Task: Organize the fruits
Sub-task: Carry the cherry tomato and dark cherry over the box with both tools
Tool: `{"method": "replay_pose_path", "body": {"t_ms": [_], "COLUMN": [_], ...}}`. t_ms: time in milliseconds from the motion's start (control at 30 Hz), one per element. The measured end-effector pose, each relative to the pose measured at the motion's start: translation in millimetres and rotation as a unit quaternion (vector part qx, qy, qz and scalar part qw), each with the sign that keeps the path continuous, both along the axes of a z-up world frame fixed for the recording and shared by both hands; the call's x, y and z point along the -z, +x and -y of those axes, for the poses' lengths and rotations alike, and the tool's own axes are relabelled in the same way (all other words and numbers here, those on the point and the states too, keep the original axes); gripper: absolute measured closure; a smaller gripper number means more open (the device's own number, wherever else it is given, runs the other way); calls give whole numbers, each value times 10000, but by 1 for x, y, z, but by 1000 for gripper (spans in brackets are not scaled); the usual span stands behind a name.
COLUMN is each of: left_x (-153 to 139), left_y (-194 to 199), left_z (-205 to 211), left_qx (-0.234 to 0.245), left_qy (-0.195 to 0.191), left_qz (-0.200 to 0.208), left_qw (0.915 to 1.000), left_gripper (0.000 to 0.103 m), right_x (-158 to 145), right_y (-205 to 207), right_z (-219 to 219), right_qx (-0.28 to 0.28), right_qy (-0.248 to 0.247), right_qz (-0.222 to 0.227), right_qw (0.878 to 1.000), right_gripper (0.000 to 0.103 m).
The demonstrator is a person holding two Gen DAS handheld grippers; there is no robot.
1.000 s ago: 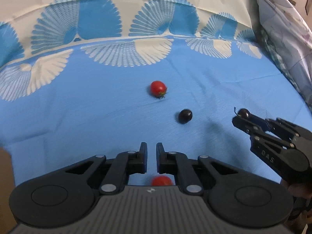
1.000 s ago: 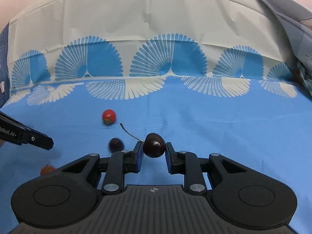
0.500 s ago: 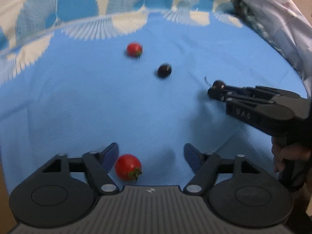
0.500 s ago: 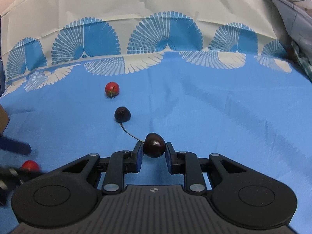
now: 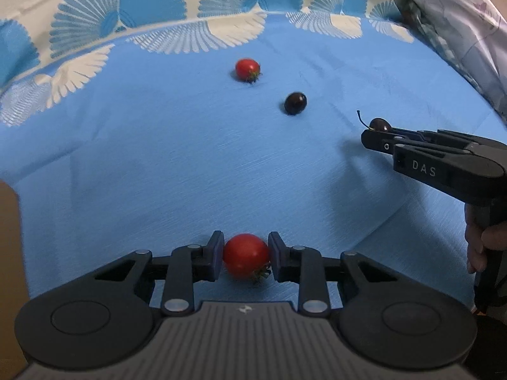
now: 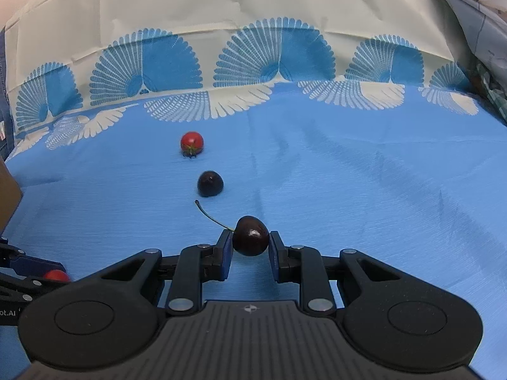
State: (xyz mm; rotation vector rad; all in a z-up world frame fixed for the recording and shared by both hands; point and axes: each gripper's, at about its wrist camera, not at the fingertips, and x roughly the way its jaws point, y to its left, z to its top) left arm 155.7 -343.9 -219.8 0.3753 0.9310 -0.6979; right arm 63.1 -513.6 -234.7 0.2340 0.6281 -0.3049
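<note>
My left gripper (image 5: 245, 244) has its jaws closing around a red cherry tomato (image 5: 245, 258) that rests on the blue cloth (image 5: 158, 164), and both pads touch its sides. The right gripper (image 6: 250, 241) is shut on a dark cherry (image 6: 250, 236) with a long stem and holds it just above the cloth. In the left wrist view this gripper (image 5: 375, 136) and its cherry (image 5: 379, 124) are at the right. A second cherry tomato (image 5: 247, 69) and a loose dark cherry (image 5: 295, 103) lie farther out on the cloth, a short way apart.
The cloth turns cream with blue fan prints (image 6: 253, 47) at the far side. A brown box edge (image 5: 8, 237) stands at the left. Pale patterned fabric (image 5: 459, 31) is heaped at the right. A person's hand (image 5: 481, 243) grips the right tool's handle.
The left gripper opened wide, sank over the near tomato and closed onto it. The right gripper kept its hold on the cherry and barely moved.
</note>
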Motion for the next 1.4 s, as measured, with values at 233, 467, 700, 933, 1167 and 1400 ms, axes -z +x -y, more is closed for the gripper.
{"method": "replay_pose_path", "body": {"t_ms": [233, 467, 700, 933, 1167, 1400], "left_x": [-50, -116, -159, -167, -159, -143], "left_y": [-16, -52, -79, -85, -72, -57], "left_z": [-29, -100, -189, -273, -336, -367], "left_qx": [-404, -680, -1161, -1777, -2258, -2456], "left_qy": [-177, -490, -342, -202, -307, -427], "left_qz": [62, 122, 384, 574, 468, 325], "left_qw": [9990, 9964, 9919, 9822, 9726, 9679], "left_gripper": [70, 70, 70, 70, 70, 70], "right_x": [-47, -101, -136, -162, -167, -156], "right_y": [-18, -49, -68, -64, -45, -39], "right_z": [-33, -109, -200, -285, -345, -379], "right_qx": [-167, -751, -1584, -2523, -3005, -3221], "right_qy": [-66, 152, 424, 208, -24, -294], "right_qz": [357, 601, 528, 419, 144, -151], "right_qw": [9992, 9952, 9851, 9665, 9537, 9461], "right_gripper": [78, 78, 78, 78, 78, 78]}}
